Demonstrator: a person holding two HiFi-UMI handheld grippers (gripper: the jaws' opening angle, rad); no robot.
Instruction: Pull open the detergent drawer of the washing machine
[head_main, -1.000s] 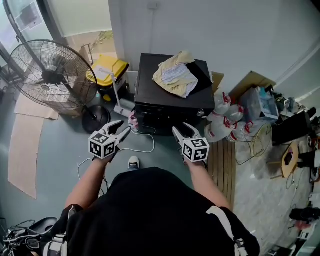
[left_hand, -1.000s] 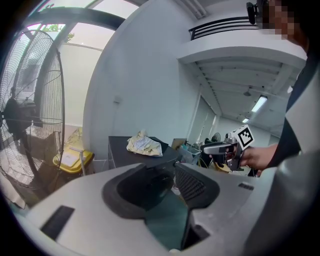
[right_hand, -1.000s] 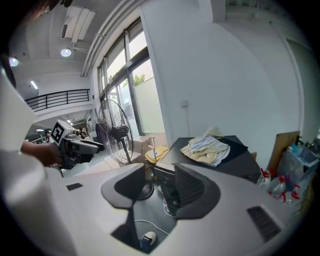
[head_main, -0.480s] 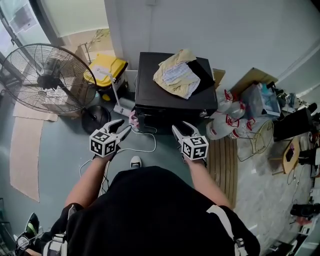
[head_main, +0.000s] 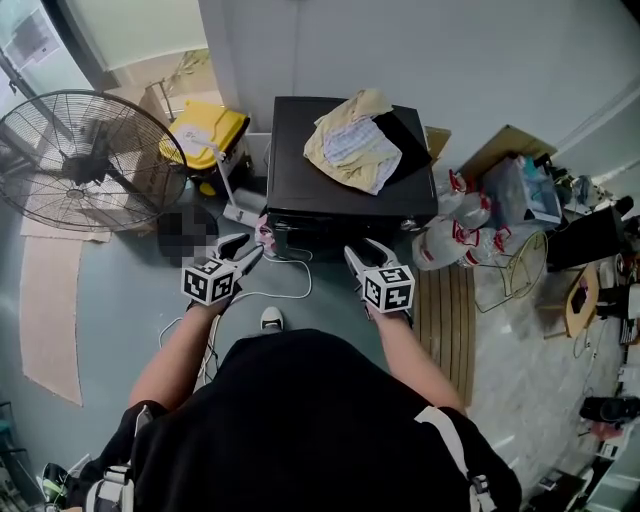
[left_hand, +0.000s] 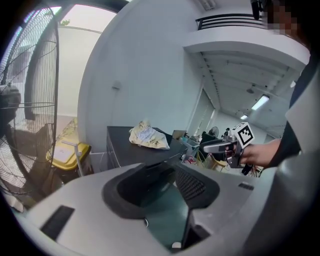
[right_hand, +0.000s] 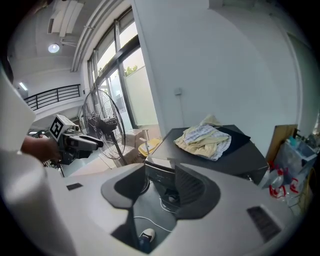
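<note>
Against the white wall sits the black washing machine (head_main: 300, 150), a bundle of yellowish cloth (head_main: 352, 148) on its top. Its detergent drawer must be on the front face, though I cannot pick it out. Over the last second the person has stepped nearer, so the left gripper (head_main: 248, 250) and right gripper (head_main: 367, 255) now hover just before that front. Both have their fingers spread wide and hold nothing. I judge the approach nearly done, with no grasp yet.

Floor under you, crowded round the machine.
Your blue-grey floor (head_main: 115, 300) carries black washing machine (head_main: 300, 160), fan (head_main: 85, 160), yellow bin (head_main: 205, 130), clear bottles (head_main: 445, 240), cardboard sheet (head_main: 45, 310).
</note>
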